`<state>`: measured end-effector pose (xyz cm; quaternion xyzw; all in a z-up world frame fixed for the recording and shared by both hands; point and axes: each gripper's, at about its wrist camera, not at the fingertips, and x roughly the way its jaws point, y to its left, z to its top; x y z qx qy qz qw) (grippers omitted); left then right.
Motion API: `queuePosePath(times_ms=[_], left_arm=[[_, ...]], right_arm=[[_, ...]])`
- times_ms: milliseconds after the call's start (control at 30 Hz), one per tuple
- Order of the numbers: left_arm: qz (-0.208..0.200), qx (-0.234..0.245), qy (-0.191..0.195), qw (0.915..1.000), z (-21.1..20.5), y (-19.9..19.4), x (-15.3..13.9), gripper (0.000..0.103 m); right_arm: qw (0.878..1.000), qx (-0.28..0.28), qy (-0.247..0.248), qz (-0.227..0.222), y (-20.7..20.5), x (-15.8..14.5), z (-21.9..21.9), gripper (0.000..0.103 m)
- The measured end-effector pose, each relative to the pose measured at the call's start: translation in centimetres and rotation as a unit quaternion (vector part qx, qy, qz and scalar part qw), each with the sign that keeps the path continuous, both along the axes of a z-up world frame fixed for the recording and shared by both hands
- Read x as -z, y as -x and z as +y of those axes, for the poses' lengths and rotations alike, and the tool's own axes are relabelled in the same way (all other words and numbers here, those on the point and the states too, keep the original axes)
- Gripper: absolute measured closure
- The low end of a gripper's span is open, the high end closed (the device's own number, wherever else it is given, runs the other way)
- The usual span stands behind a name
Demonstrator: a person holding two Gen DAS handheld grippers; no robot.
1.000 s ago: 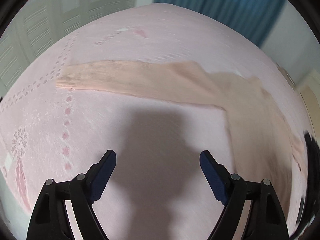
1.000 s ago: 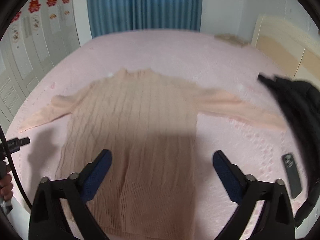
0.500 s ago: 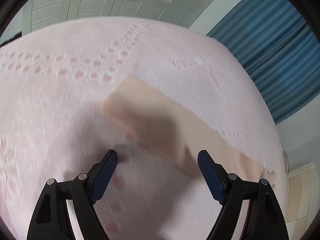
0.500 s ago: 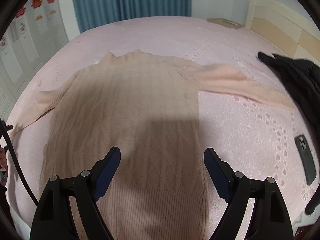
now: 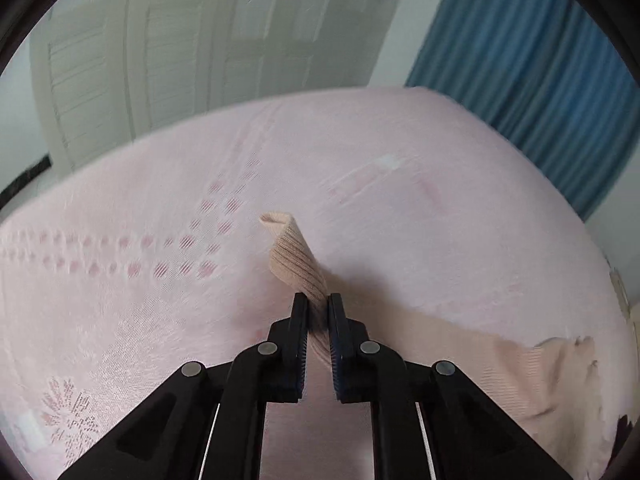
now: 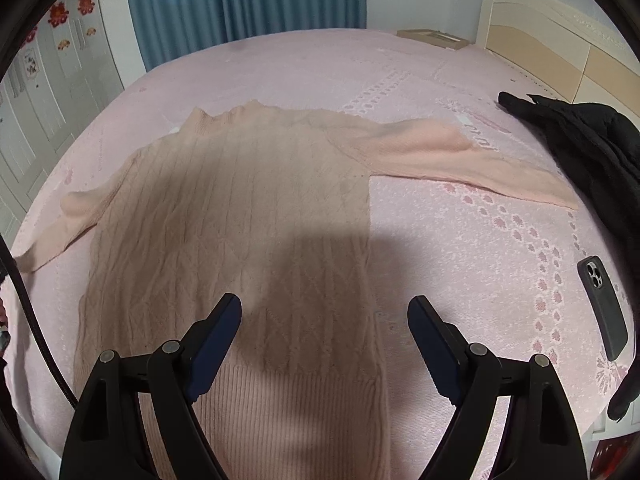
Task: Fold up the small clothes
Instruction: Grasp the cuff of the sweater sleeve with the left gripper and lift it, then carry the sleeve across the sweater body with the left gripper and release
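A peach cable-knit sweater (image 6: 240,208) lies flat, front up, on the pink bed (image 6: 320,72), both sleeves stretched out sideways. My left gripper (image 5: 318,304) is shut on the ribbed cuff end of its left sleeve (image 5: 294,256), which stands up bunched between the pads. The remainder of that sleeve trails right toward the sweater body (image 5: 540,372). My right gripper (image 6: 324,312) hovers open over the lower part of the sweater body, near its hem, with nothing pinched. The right sleeve (image 6: 460,160) lies flat toward the bed's right side.
A black garment (image 6: 580,140) is heaped at the bed's right edge, with a dark phone (image 6: 602,304) lying nearer. A wooden headboard (image 6: 560,40) stands at the right, blue curtains (image 6: 240,0) behind, white wardrobe doors (image 5: 180,60) on the left. A black cable (image 6: 24,300) hangs at the left.
My left gripper has travelled along the left sleeve to its cuff and shut on it, lifting the cuff. My right gripper has sunk slightly toward the sweater, still open.
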<state>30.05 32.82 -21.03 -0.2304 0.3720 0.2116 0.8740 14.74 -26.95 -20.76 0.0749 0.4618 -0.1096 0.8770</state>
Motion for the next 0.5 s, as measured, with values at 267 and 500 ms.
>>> queuePosePath(times_ms=[267,500], left_arm=[[-0.060,0.084,-0.049,0.9934,-10.9,-3.2,-8.8,0.094],[-0.090,0.190,-0.056,0.9760,-25.3,-4.7,-13.5,0.094]], right_arm=[[1.000,-0.006,0.022,-0.022,1.7,-1.9,-1.9,0.019],[0.998,-0.008,0.036,-0.050,4.0,-4.2,-5.7,0.019]])
